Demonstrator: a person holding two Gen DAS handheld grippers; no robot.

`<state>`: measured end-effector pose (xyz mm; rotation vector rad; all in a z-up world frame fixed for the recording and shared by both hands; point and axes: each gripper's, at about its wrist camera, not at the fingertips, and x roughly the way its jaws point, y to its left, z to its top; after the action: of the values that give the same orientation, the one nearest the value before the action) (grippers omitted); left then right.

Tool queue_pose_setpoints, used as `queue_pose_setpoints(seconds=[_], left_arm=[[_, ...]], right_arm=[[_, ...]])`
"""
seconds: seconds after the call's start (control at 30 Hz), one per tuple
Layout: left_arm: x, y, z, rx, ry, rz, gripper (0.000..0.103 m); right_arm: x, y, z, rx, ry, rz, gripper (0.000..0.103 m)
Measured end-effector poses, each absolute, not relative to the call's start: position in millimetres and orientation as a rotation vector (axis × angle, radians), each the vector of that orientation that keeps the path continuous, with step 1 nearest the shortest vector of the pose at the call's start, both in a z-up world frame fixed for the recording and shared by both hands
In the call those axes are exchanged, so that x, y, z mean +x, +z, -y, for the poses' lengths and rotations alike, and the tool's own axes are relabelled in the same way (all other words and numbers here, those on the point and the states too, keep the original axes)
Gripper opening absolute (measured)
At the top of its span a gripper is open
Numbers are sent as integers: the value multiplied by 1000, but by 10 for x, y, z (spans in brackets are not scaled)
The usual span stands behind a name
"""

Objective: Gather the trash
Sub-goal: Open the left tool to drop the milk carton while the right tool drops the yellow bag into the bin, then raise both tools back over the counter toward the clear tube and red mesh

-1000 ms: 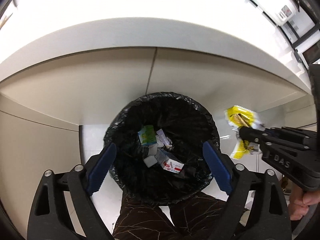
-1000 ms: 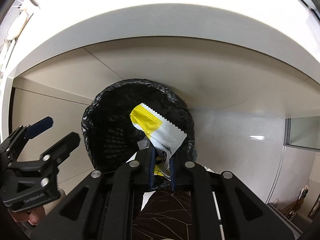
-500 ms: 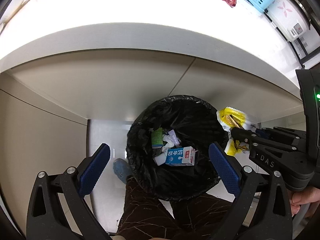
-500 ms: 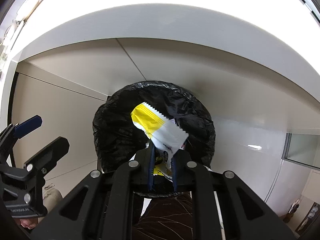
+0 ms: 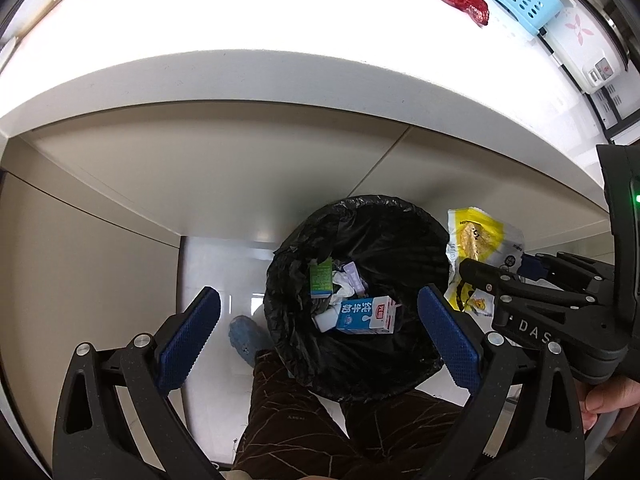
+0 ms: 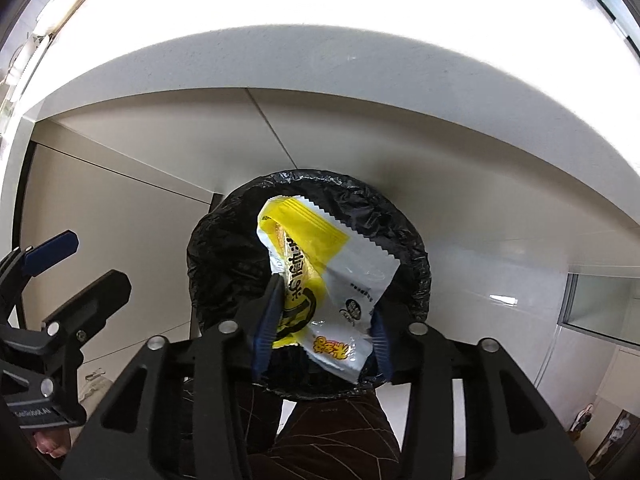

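The yellow wrapper (image 6: 320, 276) hid most of the inside of the bin (image 6: 224, 264). The print on the milk carton (image 5: 366, 315) was too small to read.
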<state>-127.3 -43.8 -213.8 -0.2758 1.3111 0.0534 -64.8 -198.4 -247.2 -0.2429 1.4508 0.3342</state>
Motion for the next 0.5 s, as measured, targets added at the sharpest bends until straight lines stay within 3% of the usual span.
queue_pose_setpoints(seconds=[0.1, 0.3, 0.5], left_arm=[[-1267, -2129, 441, -271, 49, -1311, 97], [-1240, -2093, 464, -269, 40, -1312, 97], [-1231, -1998, 481, -263, 40, -1307, 97]], right_arm=[[-663, -2440, 1990, -260, 316, -1428, 60], [-638, -2351, 2049, -261, 302, -1389, 79], [-643, -2266, 2062, -274, 305, -1359, 87]])
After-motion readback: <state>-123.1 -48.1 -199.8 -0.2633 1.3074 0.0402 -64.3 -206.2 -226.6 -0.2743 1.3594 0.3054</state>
